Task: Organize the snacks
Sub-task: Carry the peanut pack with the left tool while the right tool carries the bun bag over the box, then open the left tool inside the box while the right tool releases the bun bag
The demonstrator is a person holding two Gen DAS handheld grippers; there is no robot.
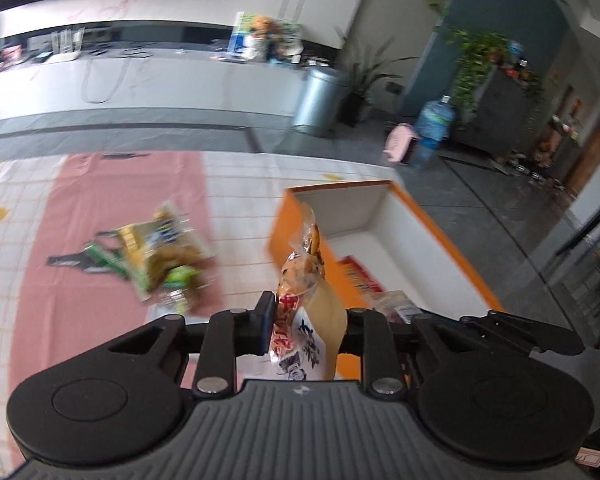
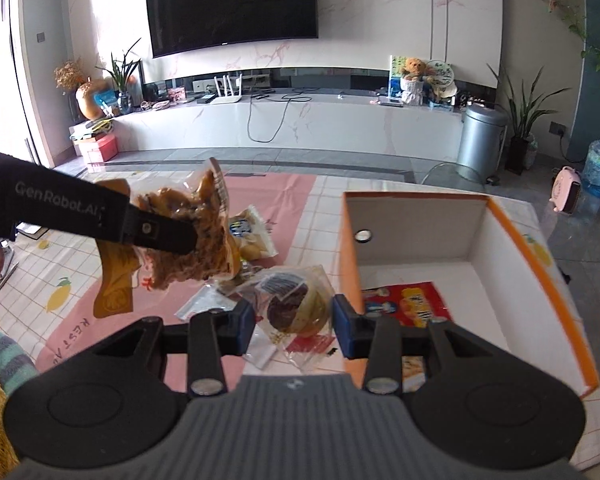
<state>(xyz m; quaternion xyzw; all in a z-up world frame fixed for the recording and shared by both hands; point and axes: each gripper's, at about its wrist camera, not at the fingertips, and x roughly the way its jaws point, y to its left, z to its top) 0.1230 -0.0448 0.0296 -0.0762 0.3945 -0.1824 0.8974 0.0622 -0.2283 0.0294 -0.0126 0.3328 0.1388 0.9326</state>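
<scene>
My left gripper [image 1: 306,322] is shut on a clear packet of brown meat snack [image 1: 306,276] and holds it in the air by the orange box's [image 1: 452,240] near left wall. In the right wrist view the same packet [image 2: 188,240] hangs from the left gripper [image 2: 168,236] above the snack pile. My right gripper [image 2: 294,322] is open, its jaws on either side of a clear-wrapped pastry [image 2: 296,304] on the table. The orange box [image 2: 350,248] stands to the right and holds a red packet [image 2: 408,304].
More snack packets [image 1: 160,256] lie on the pink and white checked tablecloth [image 2: 292,208]. A white packet with a blue logo [image 2: 248,232] lies behind the pile. A TV bench, a metal bin [image 2: 482,136] and plants stand beyond the table.
</scene>
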